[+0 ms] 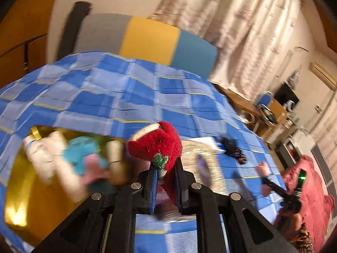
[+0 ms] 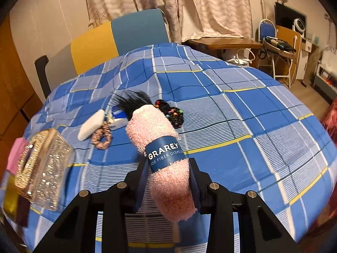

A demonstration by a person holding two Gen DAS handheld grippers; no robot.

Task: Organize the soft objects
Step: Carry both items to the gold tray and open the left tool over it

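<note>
My left gripper [image 1: 166, 168] is shut on a red fuzzy sock [image 1: 155, 145] with a green tree motif and holds it above the checked tablecloth. Just left of it lies a gold tray [image 1: 23, 189] with several soft items, among them white [image 1: 44, 156], blue [image 1: 79, 154] and pink ones; that part of the view is blurred. My right gripper [image 2: 168, 164] is shut on a rolled pink dishcloth [image 2: 160, 126] with a dark blue paper band [image 2: 166, 156], lifted over the table. In the left wrist view the roll's end [image 1: 263, 168] shows at the right.
On the blue checked cloth [image 2: 242, 116] lie a white pad [image 2: 91, 126], a pink scrunchie [image 2: 102, 137], a black furry item [image 2: 132, 100], a black beaded scrunchie [image 2: 170, 111] and a blue-white pack [image 2: 119, 116]. A glittery box [image 2: 44, 168] stands at the left. A chair [image 2: 118, 38] is behind the table.
</note>
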